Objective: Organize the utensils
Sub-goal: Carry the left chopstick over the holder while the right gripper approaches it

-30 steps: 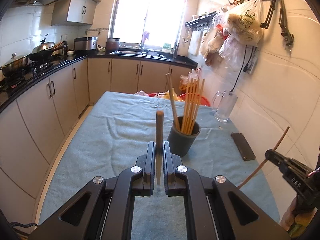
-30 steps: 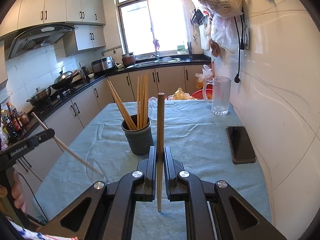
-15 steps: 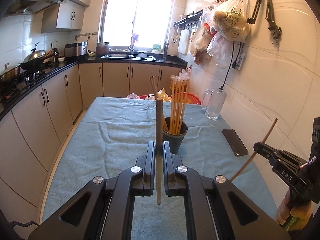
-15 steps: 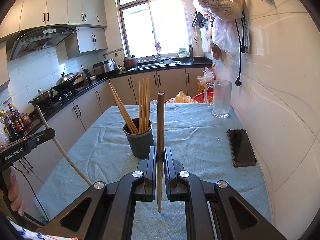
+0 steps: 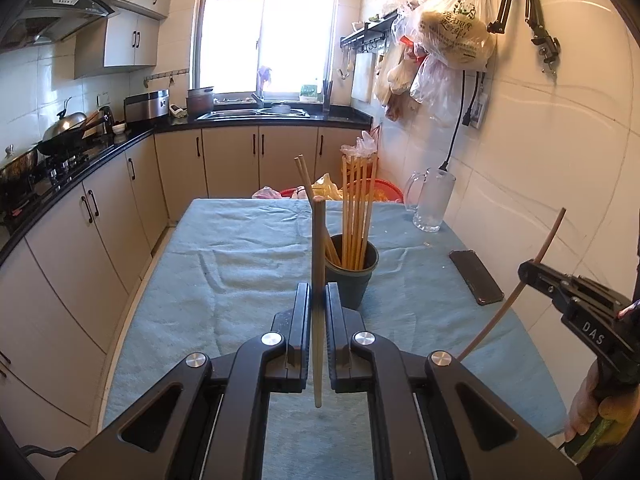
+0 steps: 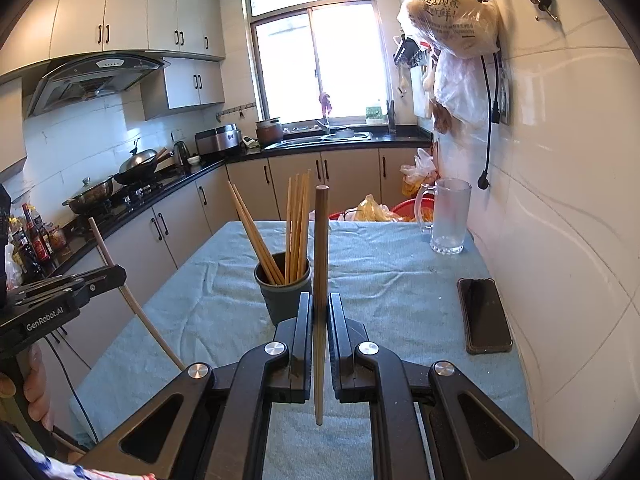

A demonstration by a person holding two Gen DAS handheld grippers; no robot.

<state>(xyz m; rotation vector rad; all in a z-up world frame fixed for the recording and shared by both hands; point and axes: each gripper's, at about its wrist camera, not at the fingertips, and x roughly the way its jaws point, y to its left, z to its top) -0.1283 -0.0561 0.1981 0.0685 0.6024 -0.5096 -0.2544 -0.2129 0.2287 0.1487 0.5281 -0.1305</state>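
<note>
On the blue-green cloth over the table I see the dark holder cup standing upright with a bunch of chopsticks leaning in it. My left gripper is clamped on one chopstick, held upright above the cloth just in front of the cup. My right gripper is likewise clenched on a second chopstick, upright, near the cup's right side. A phone lies by the wall, and a glass mug stands farther back.
</note>
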